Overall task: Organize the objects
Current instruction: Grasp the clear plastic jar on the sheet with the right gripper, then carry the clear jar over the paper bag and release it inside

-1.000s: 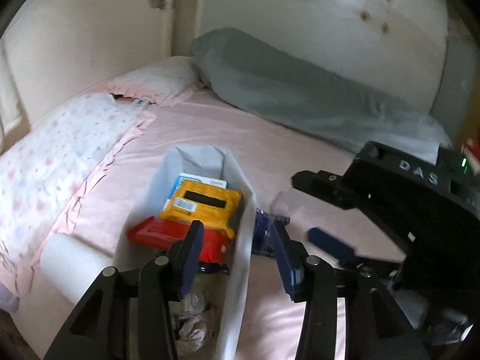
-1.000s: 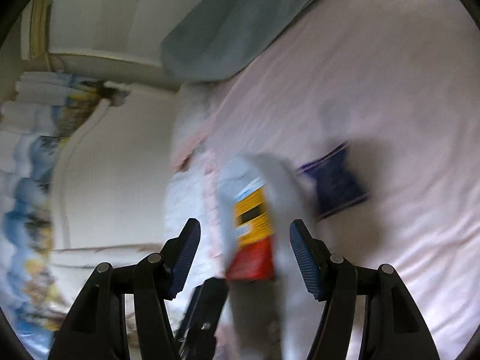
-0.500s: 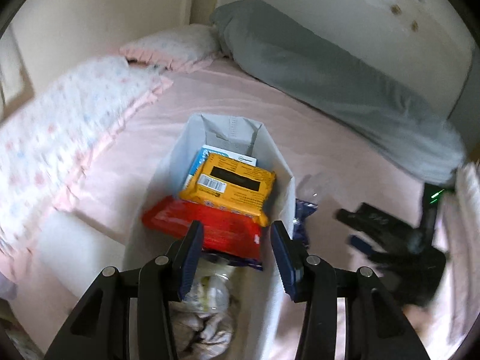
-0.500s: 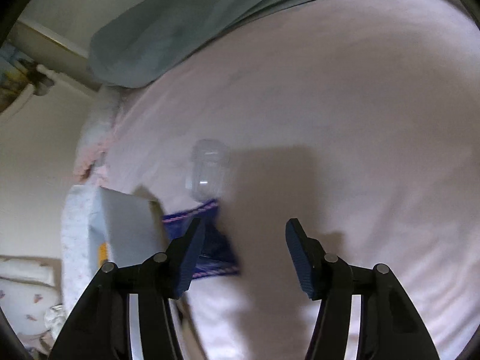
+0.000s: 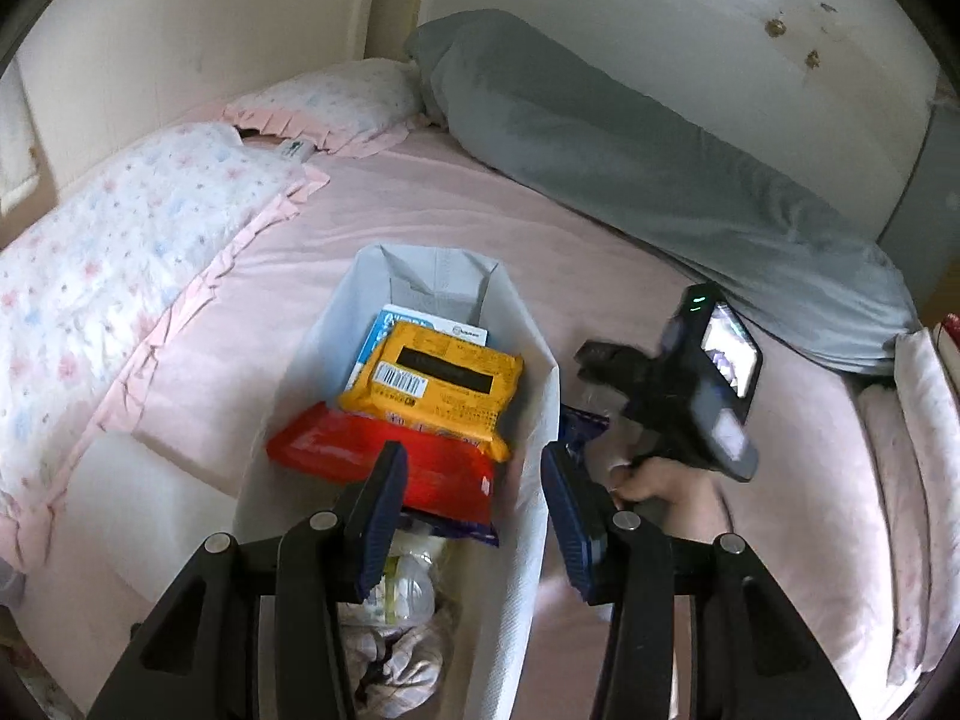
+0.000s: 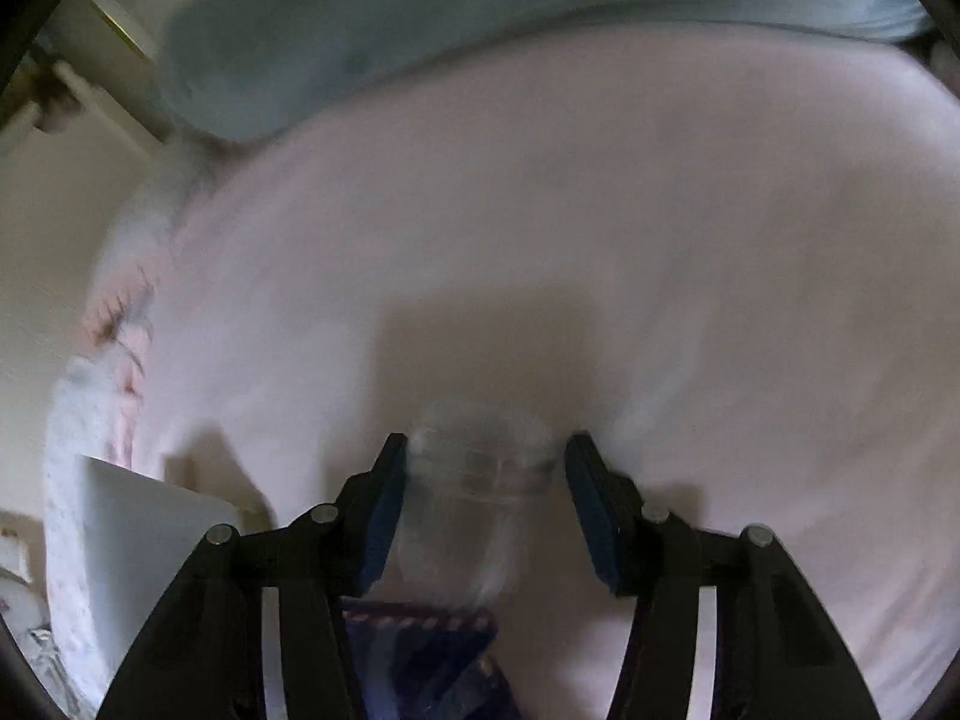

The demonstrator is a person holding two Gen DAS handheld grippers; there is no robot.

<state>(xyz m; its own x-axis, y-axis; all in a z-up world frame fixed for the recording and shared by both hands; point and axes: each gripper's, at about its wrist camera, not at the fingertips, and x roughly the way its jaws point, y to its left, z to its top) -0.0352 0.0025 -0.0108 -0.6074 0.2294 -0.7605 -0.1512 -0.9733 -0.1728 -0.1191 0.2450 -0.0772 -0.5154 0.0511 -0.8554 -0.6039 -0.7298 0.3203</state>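
Observation:
A grey fabric bin (image 5: 528, 408) stands on the pink bed. It holds a yellow packet (image 5: 438, 384), a red packet (image 5: 384, 456), a blue-white box (image 5: 396, 324) and bagged items near me. My left gripper (image 5: 474, 480) is open above the bin's right wall. My right gripper (image 6: 486, 480) is open, its fingers either side of a clear plastic case (image 6: 474, 480) lying on the sheet; the view is blurred. A dark blue packet (image 6: 420, 642) lies just below it. The right gripper (image 5: 606, 360) also shows in the left wrist view, right of the bin.
A grey bolster (image 5: 630, 144) lies along the wall. Floral pillows (image 5: 138, 222) line the left side. The bin's corner (image 6: 144, 528) shows at lower left in the right wrist view. White cushions (image 5: 924, 420) sit at the far right.
My right gripper has dropped down to the sheet and now brackets the clear case. The left wrist view has drawn back slightly and the bin sits lower in it.

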